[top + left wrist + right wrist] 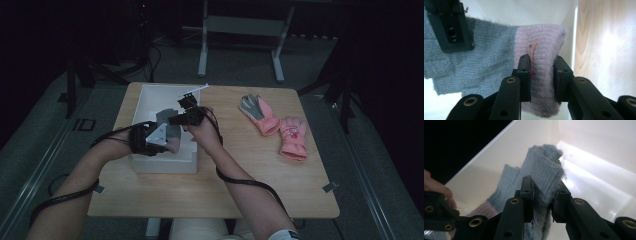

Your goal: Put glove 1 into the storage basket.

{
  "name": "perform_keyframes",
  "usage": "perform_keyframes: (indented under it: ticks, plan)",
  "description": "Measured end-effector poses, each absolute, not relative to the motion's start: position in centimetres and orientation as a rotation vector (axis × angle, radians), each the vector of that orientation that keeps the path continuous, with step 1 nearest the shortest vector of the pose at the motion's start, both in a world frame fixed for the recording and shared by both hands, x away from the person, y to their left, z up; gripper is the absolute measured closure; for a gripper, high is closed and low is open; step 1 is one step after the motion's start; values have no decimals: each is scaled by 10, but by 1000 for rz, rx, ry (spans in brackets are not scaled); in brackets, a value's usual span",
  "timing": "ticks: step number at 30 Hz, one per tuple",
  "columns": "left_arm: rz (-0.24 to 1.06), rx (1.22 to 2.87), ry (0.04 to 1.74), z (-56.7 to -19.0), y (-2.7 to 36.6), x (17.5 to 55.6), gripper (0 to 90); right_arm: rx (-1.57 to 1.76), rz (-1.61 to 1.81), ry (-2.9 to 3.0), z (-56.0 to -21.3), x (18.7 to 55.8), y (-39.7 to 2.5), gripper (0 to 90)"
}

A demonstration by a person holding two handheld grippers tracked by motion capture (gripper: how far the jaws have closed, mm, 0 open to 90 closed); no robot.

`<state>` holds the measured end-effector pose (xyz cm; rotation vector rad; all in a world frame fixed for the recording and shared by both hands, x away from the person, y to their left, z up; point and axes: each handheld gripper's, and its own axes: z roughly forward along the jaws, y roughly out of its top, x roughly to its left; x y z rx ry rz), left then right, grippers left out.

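A knitted glove, grey [481,62] with a pink cuff [541,50], hangs stretched between both grippers over the white box [150,95]. My left gripper [542,75] is shut on the pink cuff, where a small label sticks out. My right gripper [545,195] is shut on the grey finger end [544,170] of the same glove. In the high view the left gripper [167,140] holds low over the box's near side and the right gripper [175,120] is just beyond it, with the glove [167,125] between them.
Two pink and grey gloves [260,114] [293,137] lie on the right half of the wooden table [240,185]. The white box stands at the table's left, with tall pale walls. A metal frame [240,30] stands on the floor behind.
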<state>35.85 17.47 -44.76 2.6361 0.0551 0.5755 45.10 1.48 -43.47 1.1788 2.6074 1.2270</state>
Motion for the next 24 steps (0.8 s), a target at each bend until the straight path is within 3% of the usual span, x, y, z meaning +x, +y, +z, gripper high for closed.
perform_keyframes:
  ticks: [14,24]
  plan:
    - [539,2811,-31,-472,141,384,714,1202,1058,2627,-448,462,26,739]
    - [464,2952,-36,-498,131,402,712,1243,1150,2559,-436,467,13,611]
